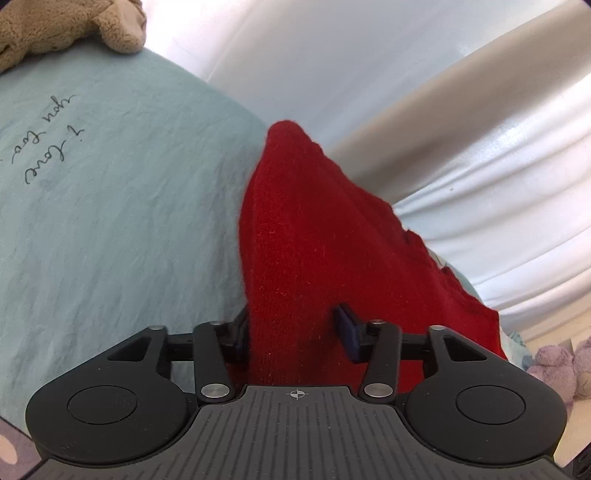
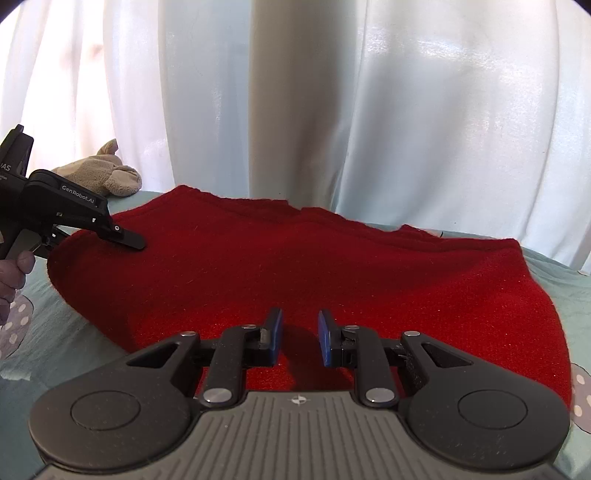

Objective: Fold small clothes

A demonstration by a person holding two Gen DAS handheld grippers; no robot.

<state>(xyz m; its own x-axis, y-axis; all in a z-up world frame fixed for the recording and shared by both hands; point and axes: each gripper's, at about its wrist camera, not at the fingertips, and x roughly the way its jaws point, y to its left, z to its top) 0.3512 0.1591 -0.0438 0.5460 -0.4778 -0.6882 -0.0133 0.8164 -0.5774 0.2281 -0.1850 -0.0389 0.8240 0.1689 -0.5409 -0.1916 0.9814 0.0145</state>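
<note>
A red knitted garment (image 2: pixel 295 266) lies spread on the pale blue bed sheet (image 2: pixel 55 325). In the left wrist view its left edge (image 1: pixel 314 240) runs between my left gripper's (image 1: pixel 295 328) blue-padded fingers, which straddle the fabric edge with a wide gap. The left gripper also shows in the right wrist view (image 2: pixel 122 236), with one finger lying on top of the garment's left edge. My right gripper (image 2: pixel 300 338) is open just above the near edge of the garment, holding nothing.
A beige plush toy (image 2: pixel 107 173) lies at the far left of the bed; it also shows in the left wrist view (image 1: pixel 74 26). White curtains (image 2: pixel 406 110) hang behind the bed. A purple plush (image 1: pixel 561 365) sits at the right. The sheet bears handwriting (image 1: pixel 48 140).
</note>
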